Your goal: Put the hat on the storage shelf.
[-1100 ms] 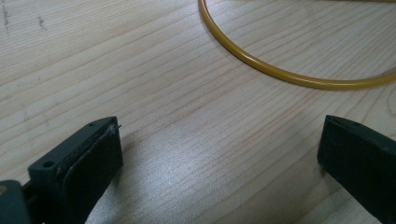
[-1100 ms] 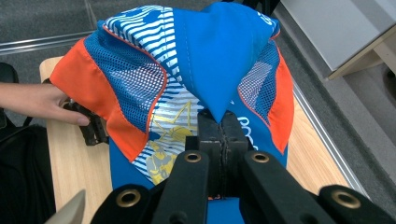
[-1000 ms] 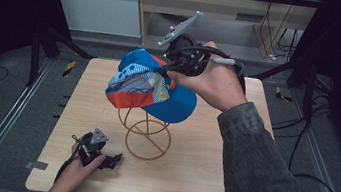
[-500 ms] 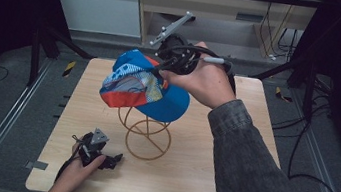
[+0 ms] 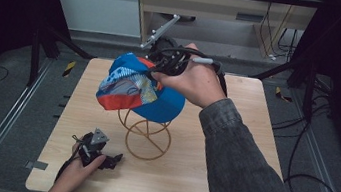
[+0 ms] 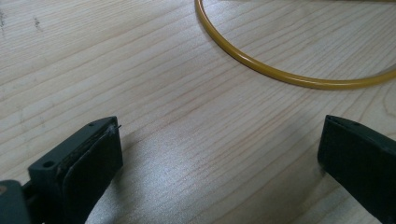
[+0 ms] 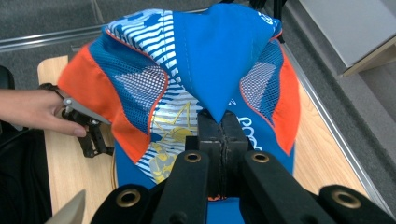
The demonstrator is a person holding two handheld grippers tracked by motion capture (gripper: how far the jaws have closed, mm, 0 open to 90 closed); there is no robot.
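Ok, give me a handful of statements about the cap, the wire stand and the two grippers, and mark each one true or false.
1. The right gripper is shut on the cap. True.
2. The left gripper holds the wire stand. False: its jaws are open over bare wood, the stand's ring just ahead.
3. The cap is plain black. False: it is blue with orange and patterned panels.
4. The left gripper sits low at the table's near left part. True.
5. The stand has tipped over. False: it stands upright on its ring base.

The right hand-held gripper (image 5: 154, 71) has carried the cap (image 5: 140, 89) leftward, above the wire stand (image 5: 147, 136).
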